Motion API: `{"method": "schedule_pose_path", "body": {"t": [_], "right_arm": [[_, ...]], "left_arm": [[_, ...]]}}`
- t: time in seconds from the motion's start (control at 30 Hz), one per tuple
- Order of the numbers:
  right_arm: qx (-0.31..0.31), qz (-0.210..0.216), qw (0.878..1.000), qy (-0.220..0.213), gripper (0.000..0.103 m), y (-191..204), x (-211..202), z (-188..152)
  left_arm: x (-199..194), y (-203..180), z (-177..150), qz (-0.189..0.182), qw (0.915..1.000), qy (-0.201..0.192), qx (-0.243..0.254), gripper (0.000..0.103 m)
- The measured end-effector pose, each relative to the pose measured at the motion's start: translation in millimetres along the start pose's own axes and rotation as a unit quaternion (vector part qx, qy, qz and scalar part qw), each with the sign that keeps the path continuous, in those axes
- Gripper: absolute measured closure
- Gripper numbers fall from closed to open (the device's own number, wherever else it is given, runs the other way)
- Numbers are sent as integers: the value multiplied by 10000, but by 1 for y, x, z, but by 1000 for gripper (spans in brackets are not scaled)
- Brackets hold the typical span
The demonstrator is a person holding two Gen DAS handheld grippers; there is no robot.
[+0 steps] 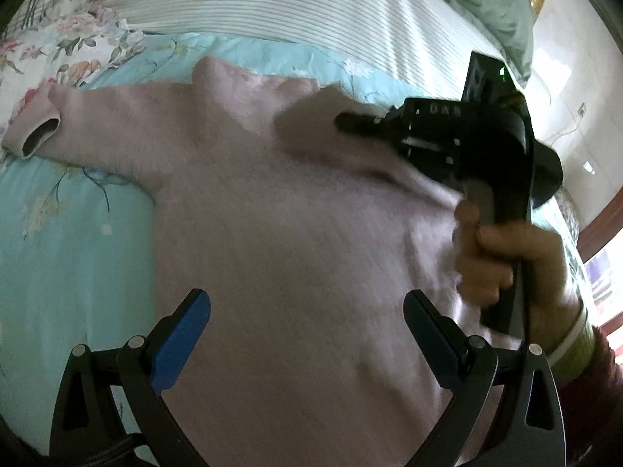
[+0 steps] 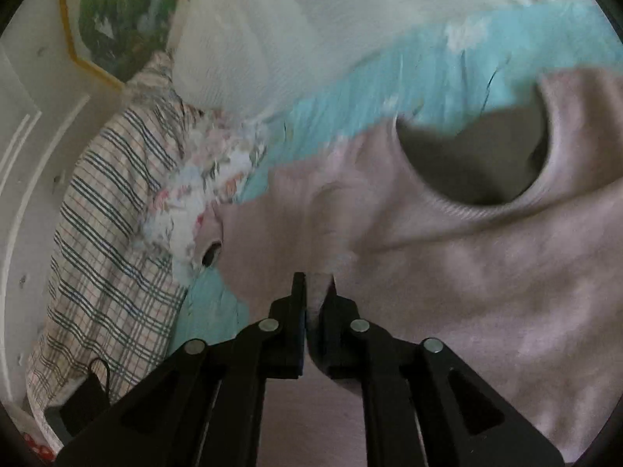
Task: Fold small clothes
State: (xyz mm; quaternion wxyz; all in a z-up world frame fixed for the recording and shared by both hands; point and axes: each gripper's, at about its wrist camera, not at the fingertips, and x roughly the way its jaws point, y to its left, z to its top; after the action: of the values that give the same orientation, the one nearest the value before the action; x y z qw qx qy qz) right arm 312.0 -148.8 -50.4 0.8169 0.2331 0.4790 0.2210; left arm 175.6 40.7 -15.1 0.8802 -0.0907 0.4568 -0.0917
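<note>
A pale pink sweater (image 1: 272,214) lies spread flat on a turquoise floral bed sheet (image 1: 58,253). One sleeve stretches out to the left and ends in an open cuff (image 1: 41,136). My left gripper (image 1: 307,297) hovers open over the sweater's body with nothing between its blue pads. A person's hand (image 1: 506,257) holds my right gripper (image 1: 342,122) over the sweater's upper right, where the other sleeve is bunched up. In the right wrist view, my right gripper (image 2: 316,284) stands nearly shut with a narrow fold of sweater (image 2: 467,272) fabric pinched between the fingers. The neck opening (image 2: 475,163) gapes just beyond.
A white striped cover (image 1: 272,0) and a green blanket (image 1: 486,0) lie along the bed's far side. A plaid pillow (image 2: 109,233) and a small black object (image 2: 81,401) sit at the bed's end, by a white wall with a framed picture (image 2: 117,11).
</note>
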Motion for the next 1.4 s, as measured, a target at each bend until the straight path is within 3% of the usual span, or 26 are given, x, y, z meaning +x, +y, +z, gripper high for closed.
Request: {"method": "schedule_pose_path", "body": {"t": [0.13, 0.4, 0.43, 0.5, 0.57, 0.6, 0.7, 0.83, 1.0, 1.2, 1.27, 1.33, 1.4], "right_arm": [[162, 57, 9998, 104, 62, 1, -4, -8], [505, -409, 9943, -840, 62, -17, -111, -34], [516, -458, 9934, -915, 62, -17, -120, -38], [573, -602, 9898, -1154, 61, -19, -149, -50], [609, -739, 9866, -1323, 61, -22, -168, -57], [619, -868, 9840, -1426, 61, -24, -179, -61], [621, -1188, 9766, -1682, 61, -30, -207, -64], [619, -1729, 9637, -1936, 61, -46, -240, -61], [782, -2332, 9511, -1867, 61, -80, -246, -37], [879, -2472, 9554, -1353, 61, -117, -218, -10], [885, -2392, 9593, -1214, 55, -120, -207, -4], [825, -2341, 9630, -1046, 33, -123, -192, 4], [755, -2415, 9641, -806, 31, -128, -175, 9]], "left_arm": [[20, 11, 20, -221, 9996, 85, -134, 3], [95, 24, 76, -785, 9950, 477, -390, 6], [105, 24, 82, -836, 9944, 533, -371, 13], [114, 16, 90, -813, 9955, 478, -129, 36], [117, 3, 94, -725, 9963, 419, 195, 97], [117, -1, 95, -716, 9962, 405, 285, 96], [93, -6, 100, -198, 9983, -120, 543, 97], [65, 27, 116, 505, 9959, -696, 291, 97], [71, 58, 127, 759, 9951, -640, 9, 97], [74, 80, 121, 822, 9946, -511, -375, 96], [80, 75, 117, 919, 9945, -415, -284, 96], [81, 69, 114, 952, 9945, -382, -188, 96], [79, 64, 113, 887, 9953, -373, -122, 96]]}}
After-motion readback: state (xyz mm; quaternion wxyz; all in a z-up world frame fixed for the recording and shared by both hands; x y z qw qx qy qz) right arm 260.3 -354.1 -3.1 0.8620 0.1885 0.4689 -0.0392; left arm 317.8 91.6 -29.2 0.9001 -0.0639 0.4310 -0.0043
